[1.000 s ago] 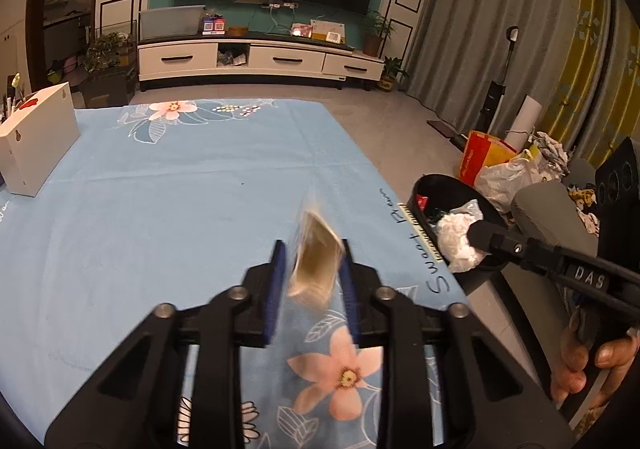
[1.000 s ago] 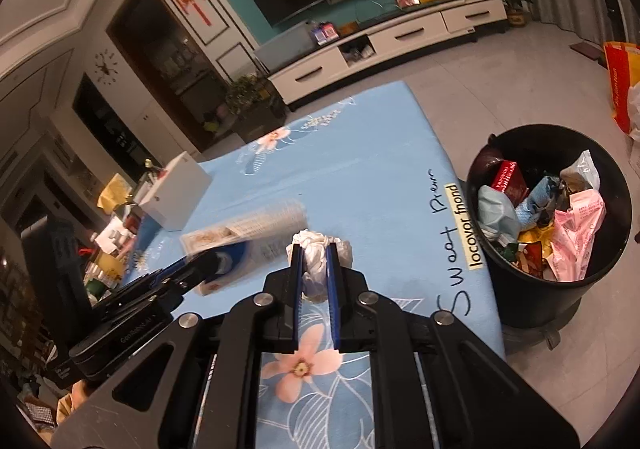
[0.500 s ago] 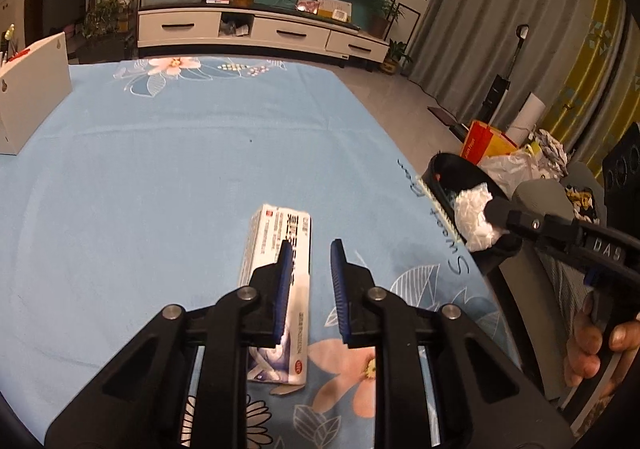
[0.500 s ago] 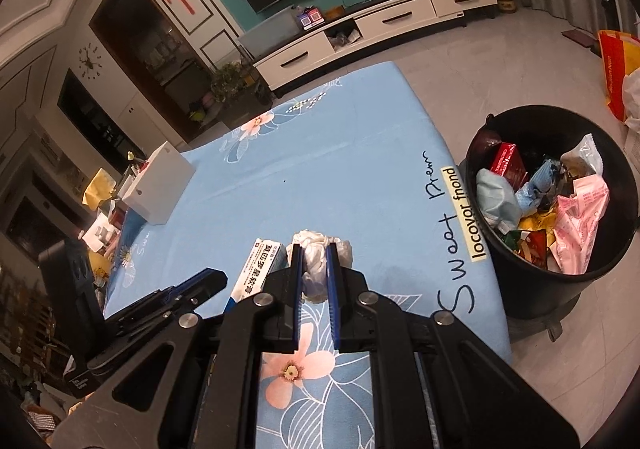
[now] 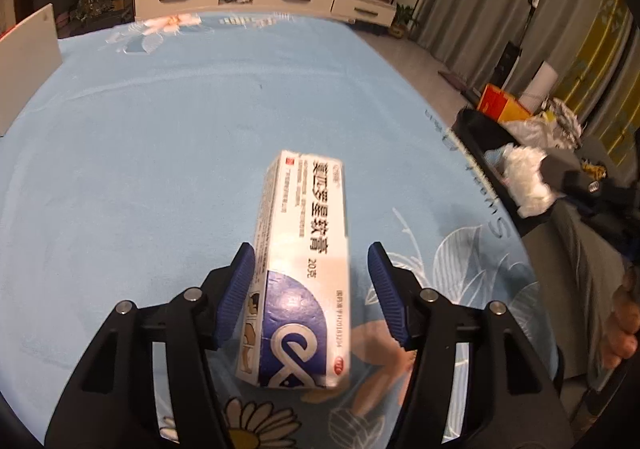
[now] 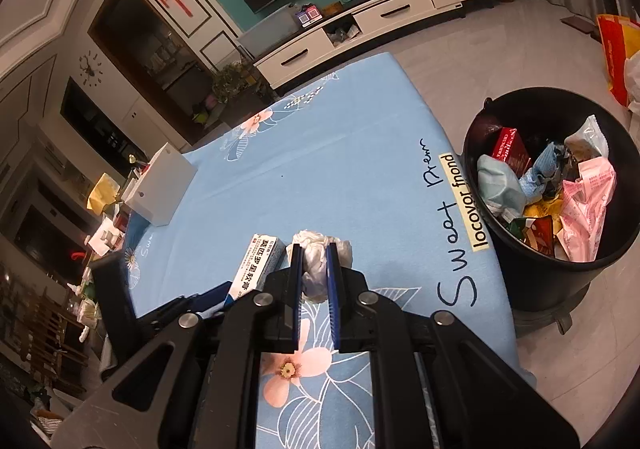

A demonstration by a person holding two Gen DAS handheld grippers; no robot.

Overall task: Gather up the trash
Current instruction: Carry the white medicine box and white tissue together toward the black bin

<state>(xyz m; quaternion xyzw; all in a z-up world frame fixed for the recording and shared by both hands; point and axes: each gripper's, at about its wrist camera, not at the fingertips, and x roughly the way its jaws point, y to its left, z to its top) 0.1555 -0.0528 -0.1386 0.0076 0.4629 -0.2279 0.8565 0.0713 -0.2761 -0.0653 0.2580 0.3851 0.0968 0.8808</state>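
Left wrist view: left tongs [image 5: 311, 281] are seen opening around an ointment box [image 5: 302, 269], while crumpled tissue [image 6: 316, 261], pinched in the right tongs [image 6: 314, 281], could be dropped short of the trash bin [image 6: 560, 273].

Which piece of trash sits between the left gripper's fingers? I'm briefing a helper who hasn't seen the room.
On the blue flowered tablecloth, near its edge by the black trash bin, lies a long white ointment box between the opening jaws of the left gripper. Unlike the crumpled white wad pinched in the right gripper, it is rigid, printed, with a dark-blue end.
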